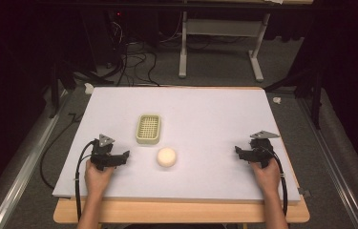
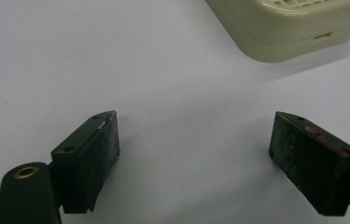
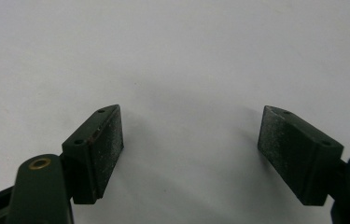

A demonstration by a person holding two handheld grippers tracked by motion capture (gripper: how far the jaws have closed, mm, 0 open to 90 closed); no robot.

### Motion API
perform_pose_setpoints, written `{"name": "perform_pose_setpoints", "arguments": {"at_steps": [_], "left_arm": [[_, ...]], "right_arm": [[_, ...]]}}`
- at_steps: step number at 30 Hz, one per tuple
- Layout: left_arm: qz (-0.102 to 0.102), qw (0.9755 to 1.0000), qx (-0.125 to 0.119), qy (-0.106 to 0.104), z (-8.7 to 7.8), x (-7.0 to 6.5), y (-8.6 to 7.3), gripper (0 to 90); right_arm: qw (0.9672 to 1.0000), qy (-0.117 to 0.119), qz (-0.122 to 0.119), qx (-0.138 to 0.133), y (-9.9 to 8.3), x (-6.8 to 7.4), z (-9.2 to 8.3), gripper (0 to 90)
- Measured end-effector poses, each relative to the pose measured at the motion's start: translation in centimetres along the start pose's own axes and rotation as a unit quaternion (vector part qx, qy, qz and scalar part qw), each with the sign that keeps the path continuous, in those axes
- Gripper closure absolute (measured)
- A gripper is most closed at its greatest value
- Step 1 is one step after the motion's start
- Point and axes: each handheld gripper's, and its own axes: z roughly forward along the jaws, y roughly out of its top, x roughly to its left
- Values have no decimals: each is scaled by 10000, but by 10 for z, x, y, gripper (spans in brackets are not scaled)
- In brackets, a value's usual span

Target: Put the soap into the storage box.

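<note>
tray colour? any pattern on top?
Pale cream-green tray, its top a grid of small openings; clearest in the high view.

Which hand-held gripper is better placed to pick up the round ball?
Left. The left hand-held gripper sits open close beside the ball, near the basket; the right hand-held gripper lies farther off.

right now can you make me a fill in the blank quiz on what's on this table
1. The round cream ball lies nearer to the ____ gripper.
2. The right gripper has its jaws ____, with nothing between them.
3. The slotted cream tray sits on a ____ mat.

Missing words: left; open; white
</note>
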Motion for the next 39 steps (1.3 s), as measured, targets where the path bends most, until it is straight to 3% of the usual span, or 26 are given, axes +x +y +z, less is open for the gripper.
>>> {"name": "perform_pose_setpoints", "arguments": {"at_steps": [39], "left_arm": [[-82,10000,-4,7,-2,3,2,167]], "right_arm": [[10000,0,18,4,0,0,0,224]]}}
